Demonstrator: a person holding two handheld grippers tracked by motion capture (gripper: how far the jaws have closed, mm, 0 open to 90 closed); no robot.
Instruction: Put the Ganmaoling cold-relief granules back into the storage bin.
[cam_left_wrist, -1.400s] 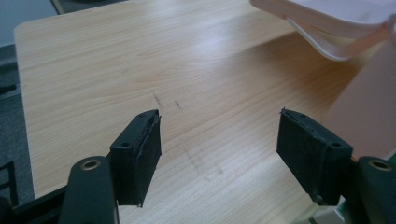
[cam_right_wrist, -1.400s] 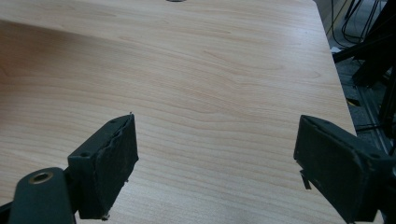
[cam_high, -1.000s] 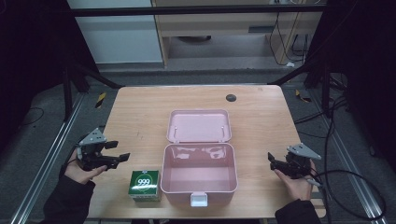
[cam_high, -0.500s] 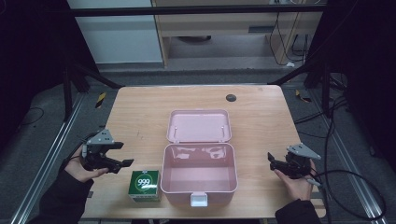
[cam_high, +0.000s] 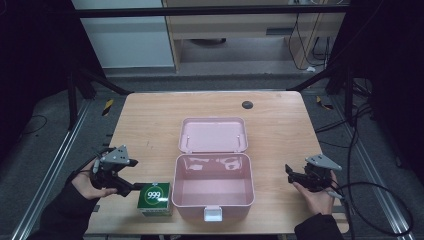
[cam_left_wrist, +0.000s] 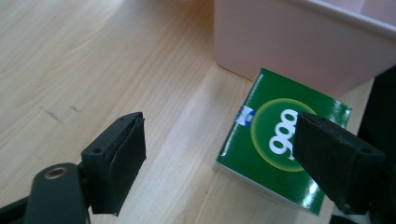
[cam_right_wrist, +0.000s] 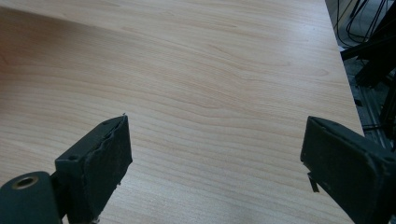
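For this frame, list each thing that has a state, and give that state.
pink box: open, lid laid back flat, looks empty
green carton: closed, lying flat beside the box
left gripper: open, jaws either side of the carton's near edge
right gripper: open, over bare table

One wooden counter (cam_high: 150, 125) carries one pink box (cam_high: 212, 187) with its single lid (cam_high: 213, 134) thrown open, and one green carton (cam_high: 154, 198) marked 999 beside it. One small dark round disc (cam_high: 247, 104) sits near the counter's far edge. Two hand-held grippers, a left gripper (cam_high: 131, 186) and a right gripper (cam_high: 289, 172), each show two black jaws spread apart.
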